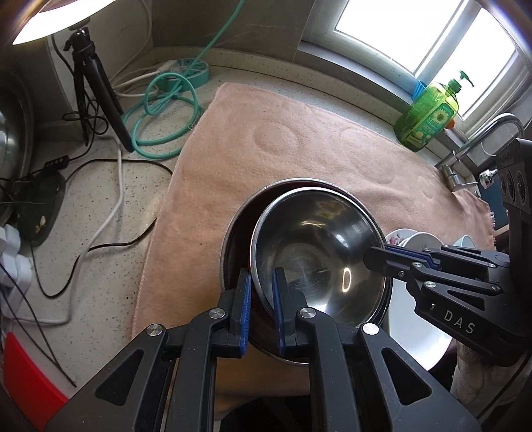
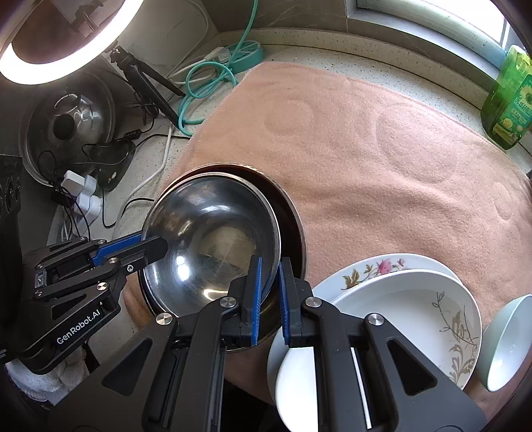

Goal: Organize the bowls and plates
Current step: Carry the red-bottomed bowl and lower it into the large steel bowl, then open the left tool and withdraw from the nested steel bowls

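- We have both grippers clamped on one steel bowl: left gripper pinches the near rim, jaws narrow with the rim between the blue pads
- Right gripper does the same on the opposite rim, also narrow and gripping; it shows from the side in the left view
- That steel bowl sits tilted inside a larger steel bowl, off-centre, its rim toward the left gripper riding on the bigger one's rim
- Step, as we judge it: nesting the smaller bowl into the larger one, near the end of the lowering
- Next move likely calls for levelling the inner bowl so it seats flat, then opening both jaws together; letting go on one side first could let it rock or clang
- Relative to the larger steel bowl: a stack of white plates lies just beside it on the right gripper's side, floral plate underneath, a pale bowl beyond that
- Everything rests on a pink towel spread over a speckled countertop
- Beyond the bowl: window, green soap bottle, faucet; off to the left side, teal hose, tripod, ring light, cables
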Tool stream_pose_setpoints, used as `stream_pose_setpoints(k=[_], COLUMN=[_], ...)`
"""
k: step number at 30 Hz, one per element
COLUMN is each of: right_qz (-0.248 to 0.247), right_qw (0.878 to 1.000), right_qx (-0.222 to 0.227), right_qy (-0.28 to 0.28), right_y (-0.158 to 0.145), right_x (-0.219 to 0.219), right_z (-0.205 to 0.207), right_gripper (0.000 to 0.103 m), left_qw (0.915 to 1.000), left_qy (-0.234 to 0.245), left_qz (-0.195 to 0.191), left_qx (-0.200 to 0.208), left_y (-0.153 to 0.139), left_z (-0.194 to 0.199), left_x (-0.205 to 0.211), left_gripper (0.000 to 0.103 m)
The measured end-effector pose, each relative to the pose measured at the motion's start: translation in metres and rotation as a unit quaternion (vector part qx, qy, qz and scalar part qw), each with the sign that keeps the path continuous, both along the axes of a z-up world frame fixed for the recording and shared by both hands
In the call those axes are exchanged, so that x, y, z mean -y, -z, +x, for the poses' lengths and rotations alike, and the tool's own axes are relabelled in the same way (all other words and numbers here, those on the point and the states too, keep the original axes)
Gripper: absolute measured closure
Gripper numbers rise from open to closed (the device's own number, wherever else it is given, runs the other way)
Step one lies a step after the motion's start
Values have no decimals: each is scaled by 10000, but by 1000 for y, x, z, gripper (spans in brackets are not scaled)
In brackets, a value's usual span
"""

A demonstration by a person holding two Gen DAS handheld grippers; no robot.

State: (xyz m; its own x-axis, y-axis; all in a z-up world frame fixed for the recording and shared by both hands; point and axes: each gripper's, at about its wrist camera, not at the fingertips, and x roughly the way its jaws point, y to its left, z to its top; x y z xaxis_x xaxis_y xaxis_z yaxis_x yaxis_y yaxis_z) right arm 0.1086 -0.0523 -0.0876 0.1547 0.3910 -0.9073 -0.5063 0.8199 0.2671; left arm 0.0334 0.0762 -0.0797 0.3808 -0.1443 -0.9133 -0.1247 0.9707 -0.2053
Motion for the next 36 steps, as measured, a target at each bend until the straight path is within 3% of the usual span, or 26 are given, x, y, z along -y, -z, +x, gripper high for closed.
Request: stream_pose_setpoints(k=[26,27,30,36], right_qz=[-160,-121,45,176], right_qw=[9998,9999,9999,9997], right_qx=[19,-1,21,117], right_qy=[-71,-70,-98,-117], right_y=[9,8,2,-10], right_x=[-4,-4,-2,-2], right_z=[5,5,5,4], right_gripper=[93,92,76,63], left_qw=[9999,9999,9999,10000], left_qy=[29,23,-26,-62], left_qz=[19,8,-78,-76], left_qx=[-156,-168,-137,-1], left_y=[9,9,6,-7], left_z=[6,6,6,6], left_x=[1,1,-2,-5], left_gripper=[91,91,89,89])
